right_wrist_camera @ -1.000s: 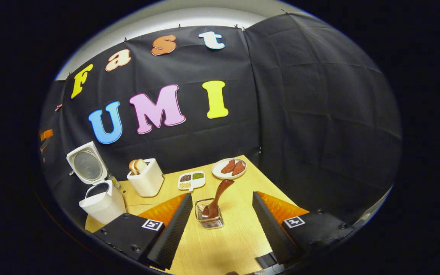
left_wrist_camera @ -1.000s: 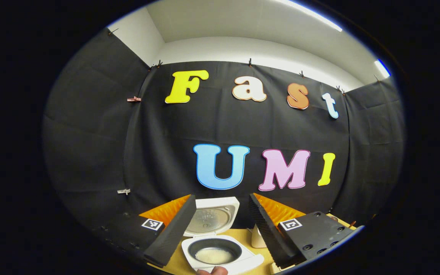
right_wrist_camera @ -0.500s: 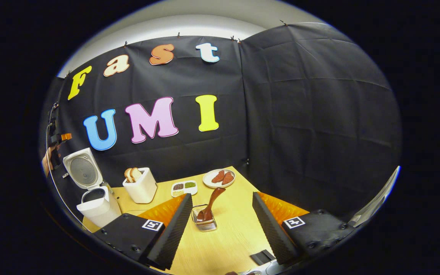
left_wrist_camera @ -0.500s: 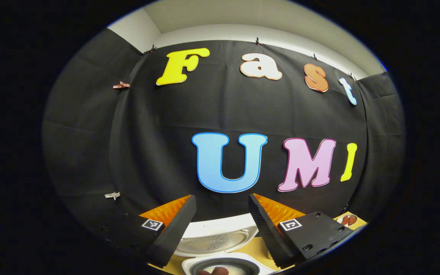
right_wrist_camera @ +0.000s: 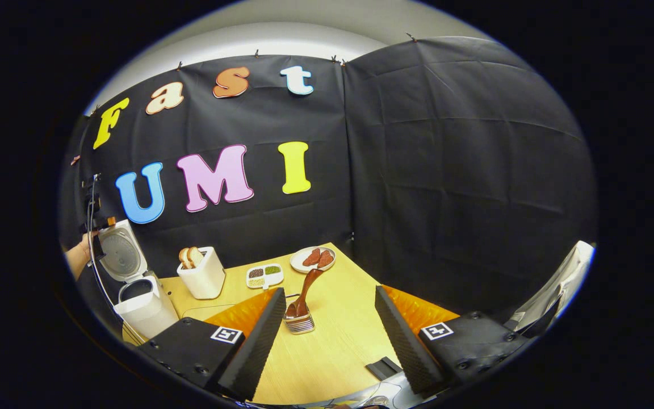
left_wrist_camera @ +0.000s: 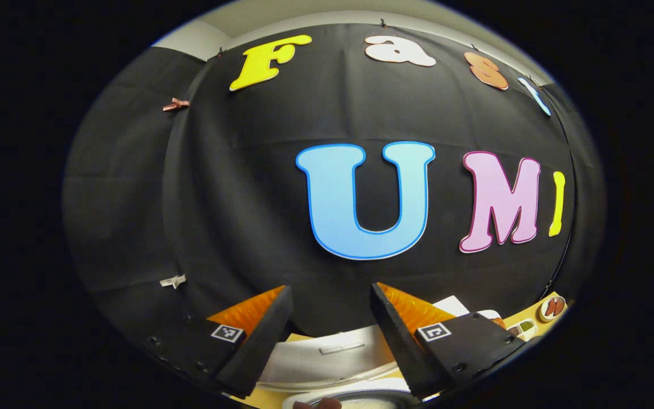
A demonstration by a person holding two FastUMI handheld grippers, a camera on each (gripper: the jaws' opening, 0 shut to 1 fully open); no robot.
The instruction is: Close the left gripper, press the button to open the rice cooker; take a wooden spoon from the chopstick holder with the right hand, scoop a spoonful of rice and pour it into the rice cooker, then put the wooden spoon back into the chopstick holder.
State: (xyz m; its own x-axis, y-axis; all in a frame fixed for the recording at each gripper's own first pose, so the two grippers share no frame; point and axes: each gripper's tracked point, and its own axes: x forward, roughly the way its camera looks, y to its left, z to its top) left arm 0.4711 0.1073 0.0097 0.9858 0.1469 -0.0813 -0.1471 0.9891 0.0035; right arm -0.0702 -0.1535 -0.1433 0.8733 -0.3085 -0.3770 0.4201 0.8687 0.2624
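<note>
Your left gripper [left_wrist_camera: 327, 318] stood with its jaws apart and nothing between them, held just above the rice cooker [left_wrist_camera: 332, 363]. In the left gripper view the raised lid [left_wrist_camera: 335, 355] sat between the fingers, and the rim of the pot with a little rice showed at the bottom edge.

Your right gripper [right_wrist_camera: 327, 326] was also spread wide and empty, held back over the near end of the wooden table [right_wrist_camera: 327, 358]. The right gripper view gave the wider layout: the white rice cooker [right_wrist_camera: 139, 307] with its lid up at the table's far left, and your left gripper [right_wrist_camera: 93, 218] by that lid. The wooden spoon [right_wrist_camera: 303, 292] stood tilted in the chopstick holder [right_wrist_camera: 298, 324], between the right fingers but well ahead of them. A toaster [right_wrist_camera: 202, 275] with bread, a divided dish [right_wrist_camera: 264, 275] and a plate [right_wrist_camera: 311, 258] lay behind.
</note>
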